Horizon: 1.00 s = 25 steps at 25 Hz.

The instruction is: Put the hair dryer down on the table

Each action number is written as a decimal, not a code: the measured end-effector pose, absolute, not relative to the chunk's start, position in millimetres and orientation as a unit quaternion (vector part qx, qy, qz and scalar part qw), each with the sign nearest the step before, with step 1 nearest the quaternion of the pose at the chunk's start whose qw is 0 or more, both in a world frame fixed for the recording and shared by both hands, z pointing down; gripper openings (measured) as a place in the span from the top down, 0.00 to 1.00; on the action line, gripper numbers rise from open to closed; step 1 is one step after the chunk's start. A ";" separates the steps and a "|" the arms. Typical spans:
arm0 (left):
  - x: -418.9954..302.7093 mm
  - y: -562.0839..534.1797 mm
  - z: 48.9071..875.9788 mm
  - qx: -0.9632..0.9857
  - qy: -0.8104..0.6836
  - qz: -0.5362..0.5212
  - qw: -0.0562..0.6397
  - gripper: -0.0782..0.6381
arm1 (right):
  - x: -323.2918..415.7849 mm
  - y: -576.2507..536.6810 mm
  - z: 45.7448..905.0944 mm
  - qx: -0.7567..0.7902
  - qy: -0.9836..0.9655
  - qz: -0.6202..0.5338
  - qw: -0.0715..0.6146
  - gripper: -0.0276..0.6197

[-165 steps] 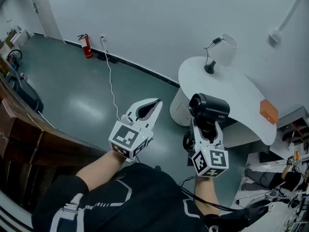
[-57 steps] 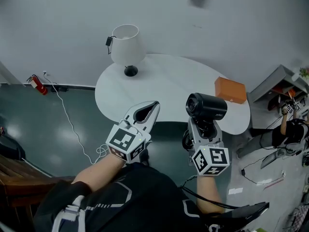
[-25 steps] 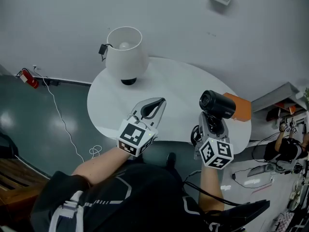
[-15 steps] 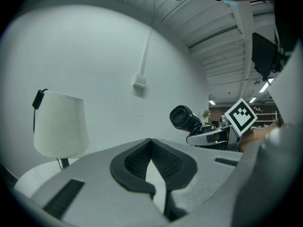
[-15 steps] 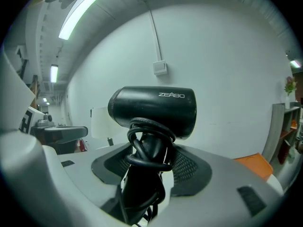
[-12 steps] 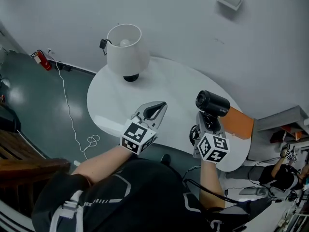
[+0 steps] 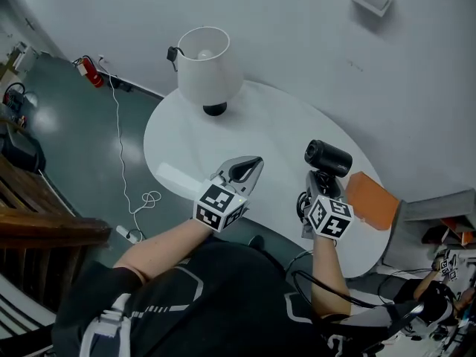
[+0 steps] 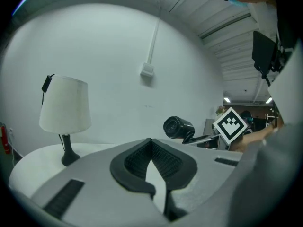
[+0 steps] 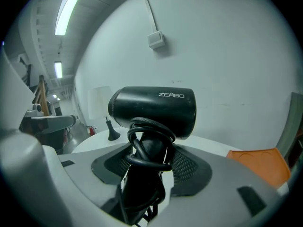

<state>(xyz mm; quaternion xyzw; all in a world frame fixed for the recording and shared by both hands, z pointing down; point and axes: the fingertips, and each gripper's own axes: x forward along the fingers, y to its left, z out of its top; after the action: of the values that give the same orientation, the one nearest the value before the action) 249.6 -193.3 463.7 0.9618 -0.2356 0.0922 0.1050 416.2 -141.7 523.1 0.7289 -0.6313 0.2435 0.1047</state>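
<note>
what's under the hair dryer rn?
The black hair dryer is held by its cord-wrapped handle in the right gripper, over the white oval table. An orange flat square object lies to its right. The tabletop patch directly beneath is hidden by the gripper.

One hair dryer (image 7: 328,158), one lamp (image 7: 207,69), two tongs (image 7: 255,164) (image 7: 320,184).

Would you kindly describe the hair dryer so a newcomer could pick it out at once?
Find the white oval table by the wall, a white lamp at one end, a flat orange piece at the other. Near the orange end, the right gripper holds the hair dryer by its handle: the only stubby black barrel, cord wound round the handle.
</note>
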 end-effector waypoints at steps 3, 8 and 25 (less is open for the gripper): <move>249.9 -194.7 476.6 0.956 -0.253 0.105 0.109 0.88 | 419.8 -144.7 540.6 0.718 -0.635 0.260 0.116 0.55; 252.4 -193.2 494.2 0.948 -0.269 0.109 0.130 0.88 | 424.2 -149.0 568.5 0.701 -0.640 0.284 0.133 0.55; 260.2 -183.8 545.7 0.931 -0.292 0.146 0.161 0.88 | 433.2 -162.2 658.1 0.658 -0.636 0.354 0.194 0.55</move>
<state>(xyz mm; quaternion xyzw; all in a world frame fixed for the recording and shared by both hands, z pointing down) 260.2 -183.8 545.7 0.9311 -0.2925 0.1463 0.1613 433.2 -162.2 658.1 0.6580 -0.6358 0.3540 0.1936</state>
